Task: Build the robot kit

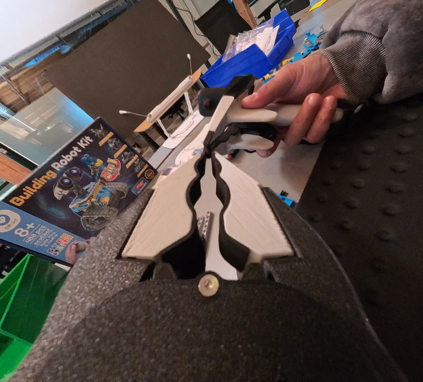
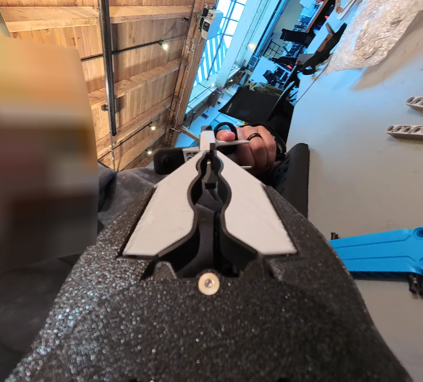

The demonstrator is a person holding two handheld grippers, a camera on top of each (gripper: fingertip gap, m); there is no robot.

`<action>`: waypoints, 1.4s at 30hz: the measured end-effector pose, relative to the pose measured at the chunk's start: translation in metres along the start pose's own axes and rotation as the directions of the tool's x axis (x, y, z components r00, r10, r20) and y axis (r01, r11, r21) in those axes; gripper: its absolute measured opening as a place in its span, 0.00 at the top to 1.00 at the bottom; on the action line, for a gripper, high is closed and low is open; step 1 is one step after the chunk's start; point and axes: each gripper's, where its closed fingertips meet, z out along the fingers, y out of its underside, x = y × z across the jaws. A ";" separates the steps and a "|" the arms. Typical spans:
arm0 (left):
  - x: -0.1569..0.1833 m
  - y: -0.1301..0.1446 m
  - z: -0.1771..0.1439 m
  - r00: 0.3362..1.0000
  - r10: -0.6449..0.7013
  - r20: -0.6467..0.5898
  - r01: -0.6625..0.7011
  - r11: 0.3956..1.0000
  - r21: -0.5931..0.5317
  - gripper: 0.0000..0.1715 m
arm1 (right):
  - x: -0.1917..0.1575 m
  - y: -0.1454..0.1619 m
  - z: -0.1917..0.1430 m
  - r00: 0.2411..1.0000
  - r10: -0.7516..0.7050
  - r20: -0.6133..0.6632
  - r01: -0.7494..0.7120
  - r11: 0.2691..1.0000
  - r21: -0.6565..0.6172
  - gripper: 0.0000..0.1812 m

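My two grippers point at each other, tip to tip, above a grey table (image 1: pixel 263 165). In the left wrist view my left gripper (image 1: pixel 209 156) has its white fingers (image 1: pixel 174 208) closed to a point, touching the right gripper (image 1: pixel 220 119), which a hand (image 1: pixel 304 98) in a grey sleeve holds. A small dark part sits where the tips meet; I cannot make it out. In the right wrist view my right gripper (image 2: pixel 207 155) is also closed at the tips, against the left gripper (image 2: pixel 206 140) held by a hand (image 2: pixel 258 142) wearing a ring. Grey beams (image 1: pixel 206 222) lie on the table below.
A toy kit box (image 1: pixel 75 185) stands at left beside a green bin (image 1: pixel 20 297). A blue bin (image 1: pixel 254 55) with plastic bags and blue parts (image 1: pixel 309 43) sit farther back. In the right wrist view, grey beams (image 2: pixel 405 130) and a blue part (image 2: pixel 375 254) lie on the table (image 2: pixel 343 165). Less than 4 cm separates the two grippers' tips.
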 end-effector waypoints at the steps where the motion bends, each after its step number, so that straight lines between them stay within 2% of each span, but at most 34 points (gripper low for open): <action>1: -0.001 0.003 0.001 1.000 -0.022 -0.011 0.022 1.000 -0.016 0.98 | 0.003 -0.002 -0.001 0.999 -0.016 -0.032 0.016 1.000 0.005 0.98; 3: -0.005 0.011 0.002 0.997 -0.074 -0.028 0.072 0.996 -0.048 0.98 | 0.002 -0.015 -0.011 0.992 -0.079 -0.096 0.085 0.995 0.058 0.95; 5: -0.001 0.034 0.009 0.979 -0.173 -0.111 0.153 0.974 -0.168 0.98 | 0.005 -0.027 -0.031 0.955 -0.166 -0.244 0.189 0.979 0.073 0.90; 6: 0.007 0.048 0.012 0.954 -0.247 -0.171 0.199 0.946 -0.254 0.98 | 0.015 -0.028 -0.043 0.901 -0.224 -0.372 0.250 0.968 0.023 0.90; 8: 0.014 0.066 0.018 0.913 -0.344 -0.220 0.249 0.897 -0.366 0.98 | 0.044 -0.023 -0.073 0.693 -0.362 -0.623 0.328 0.928 -0.175 0.86; 9: 0.019 0.069 0.020 0.886 -0.385 -0.258 0.262 0.875 -0.408 0.98 | 0.053 -0.017 -0.085 0.592 -0.442 -0.674 0.343 0.895 -0.285 0.86; 10: 0.020 0.069 0.024 0.873 -0.401 -0.278 0.266 0.868 -0.419 0.98 | 0.057 -0.013 -0.091 0.531 -0.501 -0.684 0.351 0.864 -0.360 0.86; 11: 0.018 0.069 0.030 0.870 -0.406 -0.280 0.268 0.866 -0.423 0.98 | 0.061 -0.010 -0.093 0.502 -0.529 -0.684 0.358 0.847 -0.393 0.85; 13: 0.013 0.077 0.040 0.864 -0.411 -0.291 0.247 0.849 -0.468 0.98 | 0.073 -0.004 -0.091 0.519 -0.527 -0.673 0.330 0.850 -0.411 0.80; 15: 0.001 0.082 0.052 0.887 -0.370 -0.276 0.221 0.865 -0.451 0.98 | 0.086 0.001 -0.087 0.540 -0.516 -0.665 0.288 0.856 -0.430 0.75; 18: -0.009 0.085 0.064 0.882 -0.398 -0.251 0.269 0.864 -0.426 0.98 | 0.101 0.008 -0.084 0.486 -0.590 -0.645 0.272 0.803 -0.530 0.73; 21: -0.015 0.089 0.067 0.889 -0.415 -0.193 0.314 0.860 -0.403 0.98 | 0.107 0.013 -0.082 0.461 -0.624 -0.630 0.255 0.774 -0.580 0.76; 23: -0.028 0.088 0.061 0.914 -0.394 -0.100 0.329 0.861 -0.387 0.98 | 0.105 0.015 -0.079 0.512 -0.583 -0.630 0.232 0.801 -0.553 0.77; 24: -0.037 0.086 0.056 0.923 -0.382 -0.035 0.342 0.861 -0.377 0.98 | 0.102 0.018 -0.075 0.563 -0.550 -0.616 0.215 0.818 -0.534 0.77; 25: -0.045 0.082 0.049 0.925 -0.378 0.028 0.362 0.859 -0.361 0.98 | 0.097 0.019 -0.070 0.604 -0.518 -0.605 0.212 0.837 -0.505 0.75; 28: -0.056 0.071 0.027 0.907 -0.389 0.158 0.419 0.862 -0.283 0.98 | 0.078 0.012 -0.060 0.662 -0.494 -0.564 0.272 0.859 -0.433 0.75; 30: -0.062 0.072 0.018 0.914 -0.348 0.207 0.396 0.877 -0.272 0.98 | 0.053 0.007 -0.047 0.732 -0.478 -0.487 0.328 0.872 -0.362 0.79; 31: -0.064 0.073 0.015 0.914 -0.340 0.220 0.393 0.877 -0.276 0.98 | 0.037 0.009 -0.038 0.775 -0.470 -0.422 0.345 0.875 -0.340 0.86; 32: -0.065 0.071 0.012 0.911 -0.344 0.228 0.399 0.876 -0.272 0.98 | 0.026 0.012 -0.032 0.797 -0.462 -0.389 0.347 0.878 -0.330 0.85; 34: -0.066 0.065 0.008 0.908 -0.351 0.230 0.404 0.878 -0.255 0.98 | 0.028 0.028 -0.028 0.749 -0.517 -0.415 0.346 0.839 -0.420 0.81; 36: -0.064 0.063 0.004 0.916 -0.330 0.228 0.385 0.884 -0.266 0.98 | 0.031 0.055 -0.021 0.691 -0.616 -0.379 0.365 0.749 -0.553 0.78; 38: -0.063 0.059 0.000 0.923 -0.308 0.230 0.364 0.892 -0.267 0.98 | 0.041 0.062 -0.019 0.556 -0.740 -0.378 0.422 0.644 -0.638 0.75; 39: -0.062 0.057 -0.001 0.924 -0.306 0.229 0.362 0.893 -0.267 0.98 | 0.046 0.060 -0.020 0.479 -0.794 -0.375 0.451 0.589 -0.671 0.79; 40: -0.062 0.055 -0.003 0.923 -0.305 0.234 0.362 0.895 -0.261 0.98 | 0.050 0.056 -0.021 0.405 -0.830 -0.383 0.475 0.549 -0.688 0.87; 41: -0.063 0.053 -0.005 0.922 -0.306 0.236 0.363 0.897 -0.253 0.98 | 0.054 0.055 -0.023 0.373 -0.846 -0.380 0.473 0.526 -0.707 0.96; 42: -0.062 0.051 -0.006 0.922 -0.309 0.232 0.364 0.897 -0.251 0.98 | 0.054 0.056 -0.022 0.379 -0.847 -0.372 0.470 0.523 -0.711 0.97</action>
